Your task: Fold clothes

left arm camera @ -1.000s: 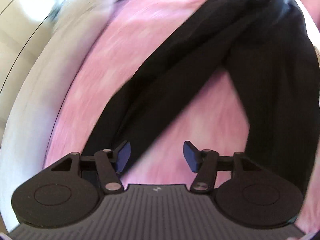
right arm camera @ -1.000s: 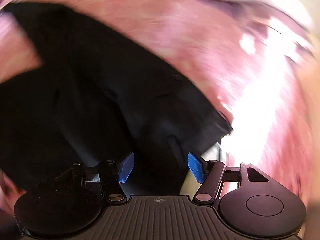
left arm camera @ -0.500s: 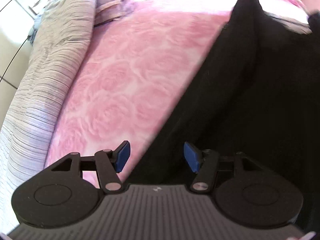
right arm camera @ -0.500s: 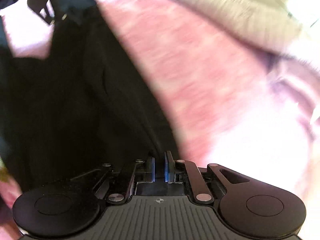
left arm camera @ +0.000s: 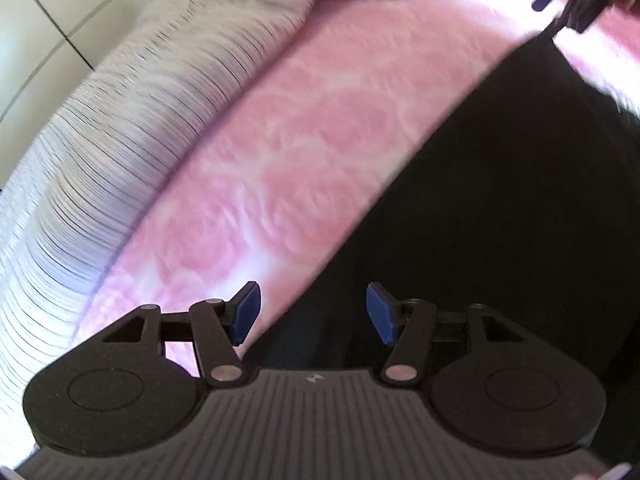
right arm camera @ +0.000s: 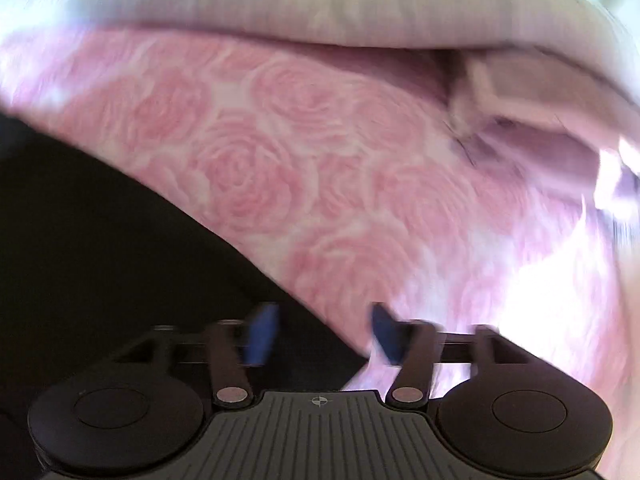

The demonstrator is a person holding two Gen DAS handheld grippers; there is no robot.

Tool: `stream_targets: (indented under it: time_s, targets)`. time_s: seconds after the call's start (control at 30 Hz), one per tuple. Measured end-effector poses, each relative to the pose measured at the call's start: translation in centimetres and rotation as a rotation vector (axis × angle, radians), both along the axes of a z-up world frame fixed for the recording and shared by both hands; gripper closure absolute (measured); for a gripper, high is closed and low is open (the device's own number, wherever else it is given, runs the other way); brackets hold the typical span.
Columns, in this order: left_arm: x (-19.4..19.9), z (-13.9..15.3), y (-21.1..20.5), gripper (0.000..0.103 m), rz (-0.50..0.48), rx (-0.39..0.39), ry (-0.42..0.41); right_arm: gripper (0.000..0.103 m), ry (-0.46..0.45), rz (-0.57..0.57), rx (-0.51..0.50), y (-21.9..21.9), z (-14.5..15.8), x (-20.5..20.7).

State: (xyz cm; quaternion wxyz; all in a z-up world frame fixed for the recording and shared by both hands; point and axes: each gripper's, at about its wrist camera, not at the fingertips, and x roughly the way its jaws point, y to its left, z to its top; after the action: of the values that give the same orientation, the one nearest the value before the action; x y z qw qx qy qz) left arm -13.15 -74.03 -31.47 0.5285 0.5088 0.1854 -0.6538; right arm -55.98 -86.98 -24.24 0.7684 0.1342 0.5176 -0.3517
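A black garment point(left arm camera: 520, 220) lies spread on a pink rose-patterned bedsheet point(left arm camera: 320, 128). My left gripper point(left arm camera: 307, 312) hovers open over the garment's left edge, one pad over the sheet and one over the cloth, nothing pinched. In the right wrist view the garment point(right arm camera: 100, 260) fills the lower left. My right gripper point(right arm camera: 322, 334) is blurred by motion, its jaws opening over the garment's edge with no cloth pinched between them. In the left wrist view that right gripper point(left arm camera: 560, 0) shows small, beyond the garment's far end.
A grey-and-white striped blanket point(left arm camera: 120, 140) is bunched along the sheet's far side, also seen as a pale roll point(right arm camera: 320, 12). A pale pillow point(right arm camera: 540, 112) lies by it. Cupboard panels point(left arm camera: 36, 20) stand behind the bed.
Both grippers have swept sideways along the garment to its edge. The right gripper's jaws were shut half a second ago and are apart again now. The left gripper's jaws stayed apart.
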Motion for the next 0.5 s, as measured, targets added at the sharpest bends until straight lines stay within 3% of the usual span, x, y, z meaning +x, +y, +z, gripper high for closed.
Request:
stream_targets:
  time_s: [0.1, 0.27, 0.5]
  targets:
    - [-1.7, -0.7, 1.5, 0.049, -0.048, 0.033, 0.029, 0.040, -0.068, -0.111, 0.078, 2.8, 1.0, -3.7]
    - [-6.6, -1.0, 6.2, 0.049, -0.202, 0.055, 0.075, 0.040, -0.110, -0.190, 0.192, 11.1, 1.5, -8.4]
    - [-11.1, -1.7, 12.0, 0.048, -0.285, 0.131, 0.153, 0.040, -0.120, -0.340, 0.390, 20.0, -2.3, -14.0]
